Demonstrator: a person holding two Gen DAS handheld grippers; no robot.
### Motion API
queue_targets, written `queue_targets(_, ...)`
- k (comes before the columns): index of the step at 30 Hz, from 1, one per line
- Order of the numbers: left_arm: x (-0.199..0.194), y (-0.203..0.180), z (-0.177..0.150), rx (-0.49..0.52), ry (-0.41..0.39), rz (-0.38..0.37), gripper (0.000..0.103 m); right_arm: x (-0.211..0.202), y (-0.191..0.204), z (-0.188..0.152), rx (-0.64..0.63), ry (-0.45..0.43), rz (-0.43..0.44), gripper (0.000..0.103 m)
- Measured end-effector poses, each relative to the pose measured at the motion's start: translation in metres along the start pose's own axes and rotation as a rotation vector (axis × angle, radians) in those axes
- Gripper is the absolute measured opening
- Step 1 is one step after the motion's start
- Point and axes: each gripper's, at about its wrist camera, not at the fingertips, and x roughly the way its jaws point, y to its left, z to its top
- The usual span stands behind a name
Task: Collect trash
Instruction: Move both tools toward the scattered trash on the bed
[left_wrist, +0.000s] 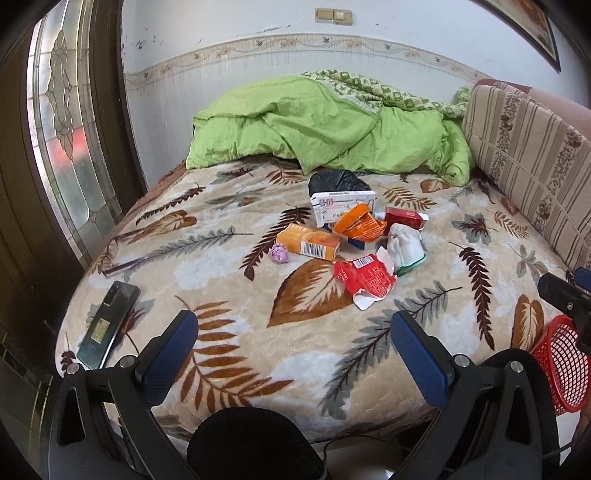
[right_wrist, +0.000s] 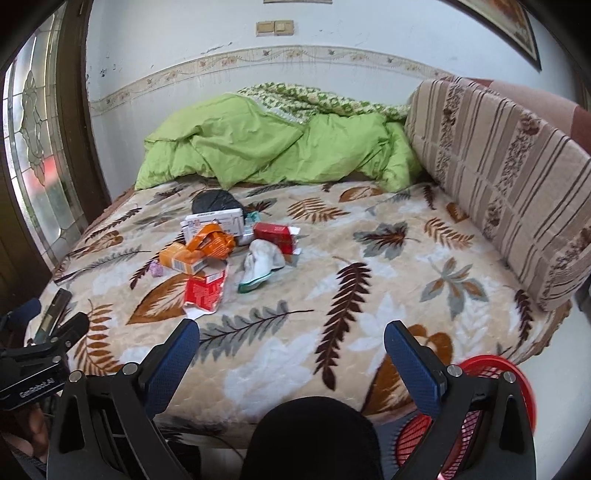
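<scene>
A pile of trash lies mid-bed: an orange box (left_wrist: 308, 242), a torn red wrapper (left_wrist: 364, 277), an orange wrapper (left_wrist: 360, 223), a red box (left_wrist: 403, 218), a white box (left_wrist: 343, 204), a black bag (left_wrist: 338, 181), crumpled white tissue (left_wrist: 404, 248) and a small purple wad (left_wrist: 279, 254). The right wrist view shows the same pile, with the red wrapper (right_wrist: 205, 290) nearest. My left gripper (left_wrist: 293, 341) is open and empty above the bed's near edge, short of the pile. My right gripper (right_wrist: 291, 349) is open and empty, right of the pile. A red mesh basket (right_wrist: 487, 402) stands below it beside the bed.
A dark phone (left_wrist: 109, 325) lies at the bed's near left corner. A green quilt (left_wrist: 325, 133) is heaped at the far end. A striped cushion (right_wrist: 498, 173) lines the right side. A glass-panelled door (left_wrist: 62, 122) is on the left.
</scene>
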Motion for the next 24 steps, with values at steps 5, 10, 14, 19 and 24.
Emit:
queue_targets(5,0.022,0.004,-0.003,-0.029,0.068,-0.028,0.103,0.013,0.003,0.0,-0.006,0.022,0.042,0.1)
queue_targets(10,0.035,0.005,-0.003,-0.036,0.095,-0.029,0.103,0.028,0.002,0.001,0.003,0.056,0.053,0.099)
queue_targets(14,0.041,0.006,-0.001,-0.041,0.101,-0.03,0.103,0.036,0.001,0.005,0.008,0.062,0.062,0.099)
queue_targets(19,0.052,0.006,0.003,-0.041,0.122,-0.038,0.103,0.048,0.001,0.008,0.002,0.082,0.084,0.095)
queue_targets(24,0.07,0.004,0.01,-0.06,0.171,-0.087,0.103,0.064,-0.002,0.018,0.012,0.099,0.118,0.089)
